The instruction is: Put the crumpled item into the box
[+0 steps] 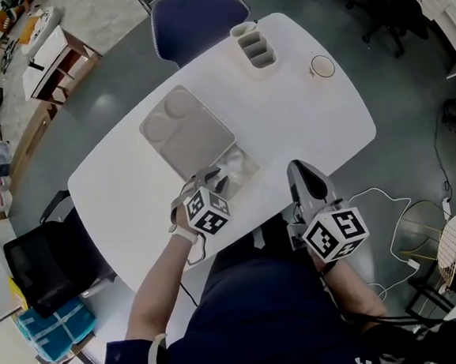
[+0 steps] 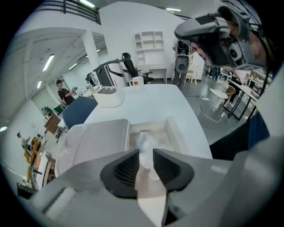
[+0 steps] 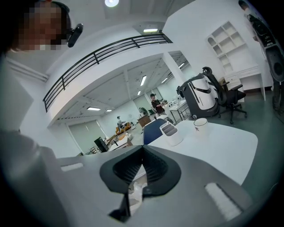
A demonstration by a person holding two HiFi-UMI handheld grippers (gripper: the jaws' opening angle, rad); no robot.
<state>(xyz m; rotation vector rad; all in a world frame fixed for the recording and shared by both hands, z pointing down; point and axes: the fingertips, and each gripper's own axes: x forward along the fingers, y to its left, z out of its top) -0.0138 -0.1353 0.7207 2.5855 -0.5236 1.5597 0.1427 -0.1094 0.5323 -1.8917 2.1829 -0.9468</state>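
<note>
An open box [image 2: 177,133] is carried on the white tabletop [image 1: 302,123], and the crumpled item [image 2: 145,142] is seen lying inside the box. The left claw [image 2: 146,156] is held just above the box with its jaws apart, the item showing through the gap ungripped. The right claw [image 3: 142,153] is held beside the box, jaws together.

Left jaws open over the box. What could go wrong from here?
The crumpled item lies in the box, close by the open jaws of the left gripper. It could catch on a pad and get pulled out when the gripper lifts. It also looks loosely heaped and might spring over the rim.
</note>
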